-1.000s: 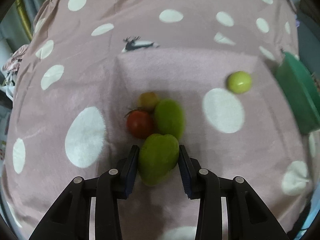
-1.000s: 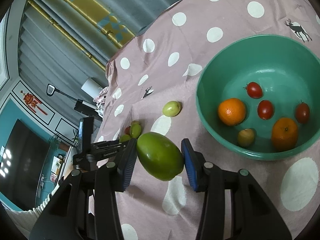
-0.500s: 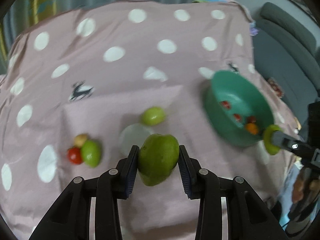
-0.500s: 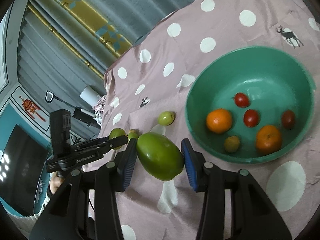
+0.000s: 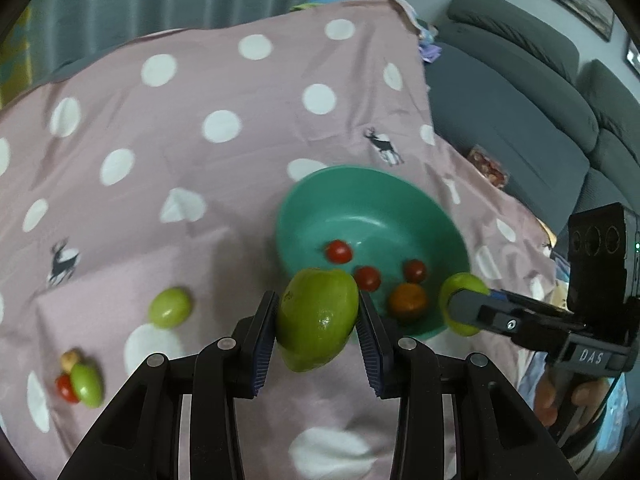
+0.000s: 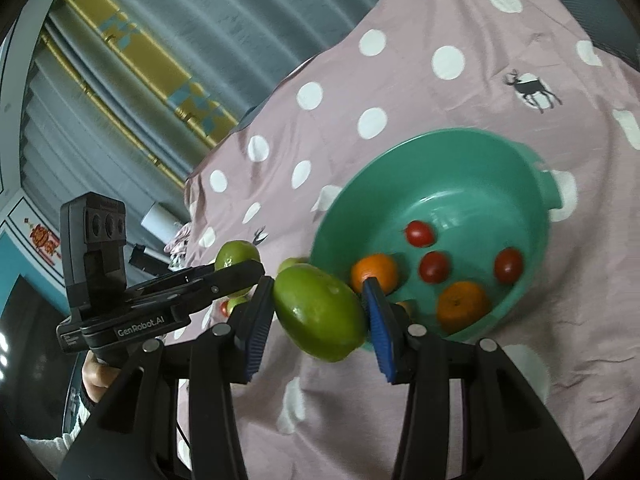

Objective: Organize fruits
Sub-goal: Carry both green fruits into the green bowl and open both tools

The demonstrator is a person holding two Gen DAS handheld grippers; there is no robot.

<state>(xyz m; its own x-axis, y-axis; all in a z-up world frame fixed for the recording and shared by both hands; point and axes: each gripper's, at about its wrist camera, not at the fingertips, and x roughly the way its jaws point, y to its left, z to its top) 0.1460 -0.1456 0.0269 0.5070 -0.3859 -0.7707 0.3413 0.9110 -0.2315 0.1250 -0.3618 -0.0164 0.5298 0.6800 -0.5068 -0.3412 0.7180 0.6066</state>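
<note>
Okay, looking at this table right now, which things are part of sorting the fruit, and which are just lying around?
Part of the job:
- green mango in the left gripper
- green mango in the right gripper
- teal bowl with tomatoes and oranges
- loose green fruit
- small fruit pile

Just lying about:
- grey sofa
- curtains
- polka-dot cloth

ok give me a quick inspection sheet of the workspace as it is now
surface: pink polka-dot cloth with deer prints, wrinkled.
job's things: green bowl holds three cherry tomatoes, two oranges and one more fruit, mostly hidden. On the cloth: small green fruit and a cluster of red, green and tan fruit.
clutter: nothing seen.
grippers: left gripper shut on a green mango; right gripper shut on a second green mango. Both near the bowl.
cables: nothing seen.
surroundings: grey sofa, curtains.
</note>
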